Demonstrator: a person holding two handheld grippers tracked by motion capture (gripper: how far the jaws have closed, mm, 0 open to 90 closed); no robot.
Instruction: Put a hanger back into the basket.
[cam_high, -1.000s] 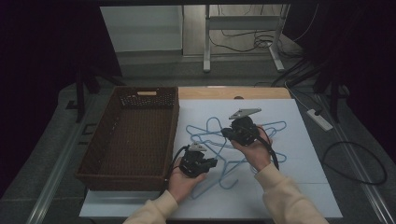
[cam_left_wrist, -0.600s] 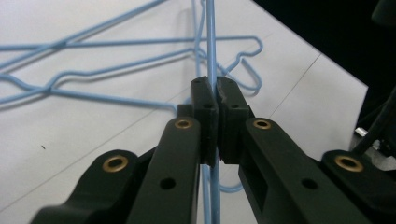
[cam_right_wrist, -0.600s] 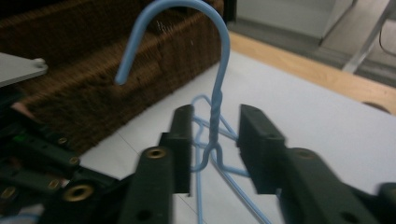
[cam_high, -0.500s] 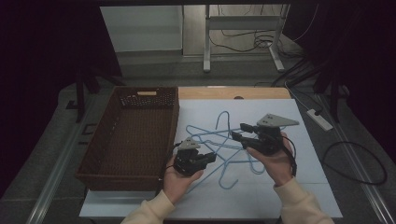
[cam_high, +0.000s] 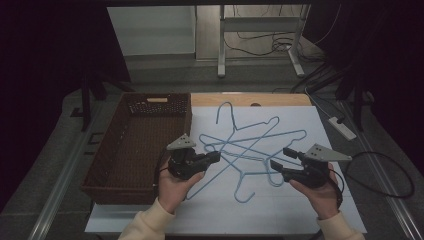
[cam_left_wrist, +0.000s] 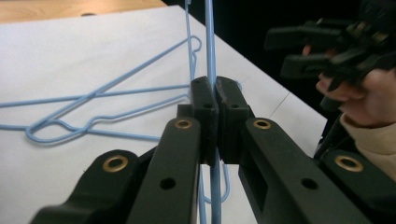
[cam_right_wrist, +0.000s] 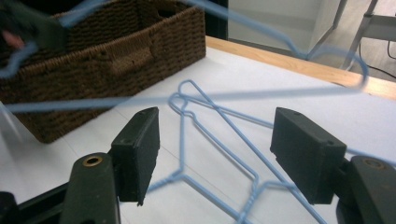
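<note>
A brown wicker basket (cam_high: 137, 145) sits at the table's left edge. Just beside it, the left gripper (cam_high: 214, 157) is clamped tight on the wire of a blue hanger (cam_high: 212, 175), lifted above other blue hangers (cam_high: 255, 137) lying tangled on the white sheet (cam_high: 300, 120). Farther right, the right gripper (cam_high: 282, 158) has just been opening; its jaws stand wide with nothing between them.

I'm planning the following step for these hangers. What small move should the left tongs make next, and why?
Probably carry it sideways toward the brown wicker basket. The left tongs are shut on a light blue wire hanger, while the right tongs, whose jaws have just been opening, are open and hold nothing. Other hangers on the white table cross it, so move slowly.
</note>
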